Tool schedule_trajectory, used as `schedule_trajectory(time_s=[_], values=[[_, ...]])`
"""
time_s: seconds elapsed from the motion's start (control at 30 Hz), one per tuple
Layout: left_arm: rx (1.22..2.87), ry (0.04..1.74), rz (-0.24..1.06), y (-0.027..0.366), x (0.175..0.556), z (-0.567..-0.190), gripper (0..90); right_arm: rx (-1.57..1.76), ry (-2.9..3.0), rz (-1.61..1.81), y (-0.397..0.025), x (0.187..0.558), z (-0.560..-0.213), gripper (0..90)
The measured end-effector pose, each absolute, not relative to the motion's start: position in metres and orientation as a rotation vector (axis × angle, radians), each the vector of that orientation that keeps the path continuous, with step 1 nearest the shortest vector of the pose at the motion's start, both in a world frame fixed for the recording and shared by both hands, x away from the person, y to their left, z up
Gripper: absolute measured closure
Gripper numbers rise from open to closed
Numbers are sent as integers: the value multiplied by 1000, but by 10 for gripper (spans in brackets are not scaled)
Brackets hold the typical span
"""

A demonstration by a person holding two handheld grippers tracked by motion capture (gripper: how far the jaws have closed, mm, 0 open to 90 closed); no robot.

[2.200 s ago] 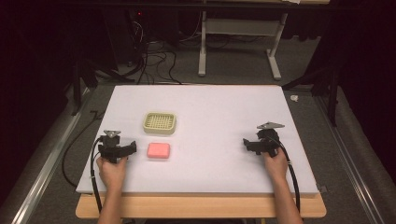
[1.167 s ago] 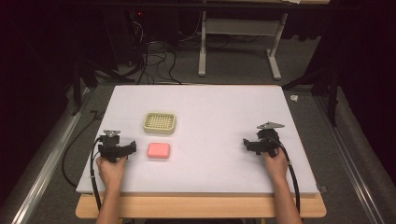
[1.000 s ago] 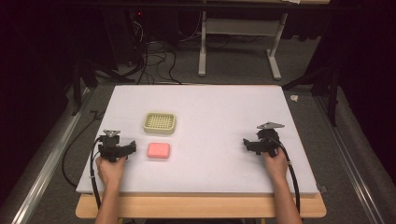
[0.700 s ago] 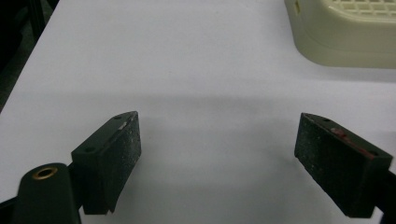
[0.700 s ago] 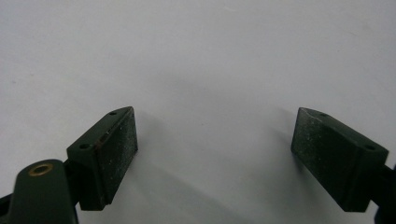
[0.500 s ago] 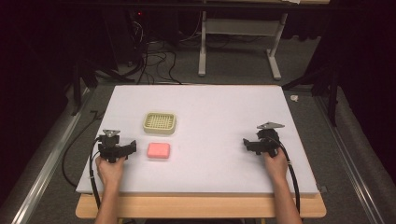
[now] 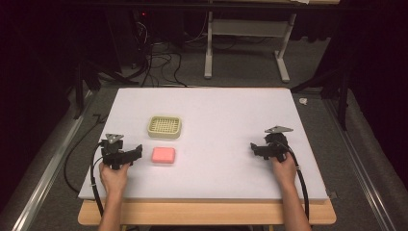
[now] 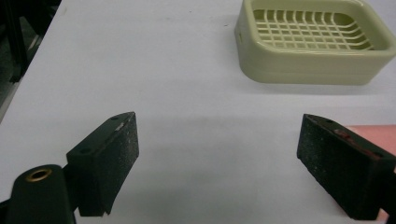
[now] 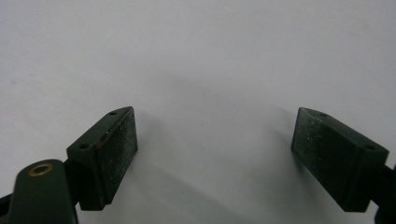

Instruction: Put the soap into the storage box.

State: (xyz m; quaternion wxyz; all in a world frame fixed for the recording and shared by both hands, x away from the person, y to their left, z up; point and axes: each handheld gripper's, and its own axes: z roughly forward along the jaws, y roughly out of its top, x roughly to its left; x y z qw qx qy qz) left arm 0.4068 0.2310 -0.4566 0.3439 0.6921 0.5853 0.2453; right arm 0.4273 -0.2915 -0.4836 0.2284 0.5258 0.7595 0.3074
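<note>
Nothing has shifted since earlier. Both jaws of the left hand-held gripper [image 7: 136, 153] gape wide and empty, its right jaw cutting off one pink block [image 7: 163, 155] in its own view. One cream slotted dish [image 7: 164, 126] sits just beyond. Far right on the white counter [image 7: 231, 115], the right hand-held gripper [image 7: 253, 147] gapes empty too.

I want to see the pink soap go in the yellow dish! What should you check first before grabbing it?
1. Left gripper open wide enough: ok, its jaws stand far apart.
2. Pink soap within reach: ok, it lies just beside the left gripper, flat on the table.
3. Soap lined up between the jaws: not ok, in the left gripper view it sits off behind one jaw.
4. Yellow dish empty: ok, its slatted bottom is bare.
5. Right gripper out of the way: ok, open, far across the table.
</note>
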Motion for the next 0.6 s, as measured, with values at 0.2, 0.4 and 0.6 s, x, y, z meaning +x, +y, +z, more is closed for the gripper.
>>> schedule_trajectory(time_s=[0.2, 0.4, 0.6], values=[[1797, 1475, 640, 221, 399, -449, 114, 1447, 2091, 846, -291, 427, -484, 152], [1804, 1435, 637, 211, 393, -442, 104, 1446, 2092, 846, -291, 427, -484, 152], [1834, 1394, 632, 200, 388, -440, 95, 1448, 2091, 846, -291, 427, -484, 152]])
